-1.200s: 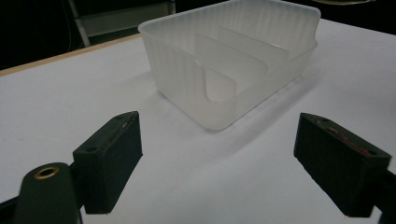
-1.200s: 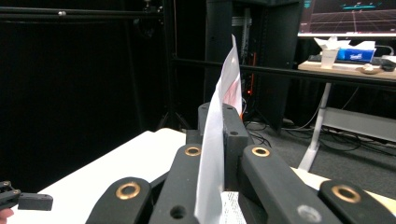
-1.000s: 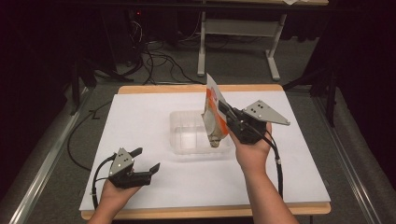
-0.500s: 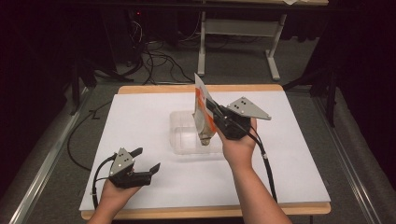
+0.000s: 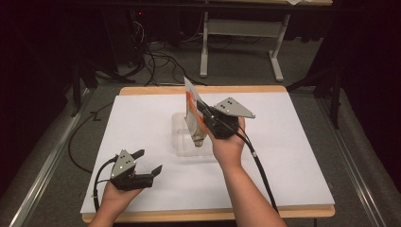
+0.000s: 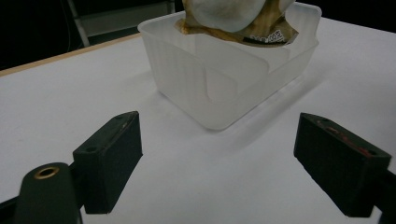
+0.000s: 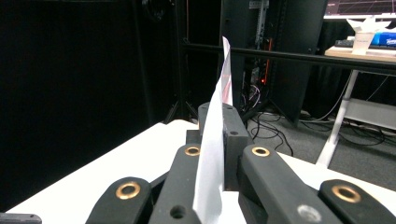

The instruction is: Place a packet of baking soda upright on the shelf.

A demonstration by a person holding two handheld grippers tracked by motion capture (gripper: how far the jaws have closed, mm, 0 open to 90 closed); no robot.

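High view: a white-topped table (image 5: 293,156) with a wooden edge stands amid dark floor, loose cables (image 5: 156,59) and a grey desk frame (image 5: 241,42) at top centre. A translucent plastic tub (image 5: 182,139) sits mid-table, with bare white surface all round it. The right gripper (image 5: 204,116), centre frame, is clamped on an orange-and-white snack packet (image 5: 195,118) held upright, its lower end down in the tub. The left gripper (image 5: 149,163), lower left, has its jaws spread apart, well away from the tub

Left gripper view: its two black jaws stand wide apart at the bottom corners; the tub (image 6: 224,88) lies beyond, upper centre, the packet (image 6: 233,18) hanging into it

Right gripper view: the jaws pinch the packet (image 7: 212,154) edge-on at centre, dark racks behind
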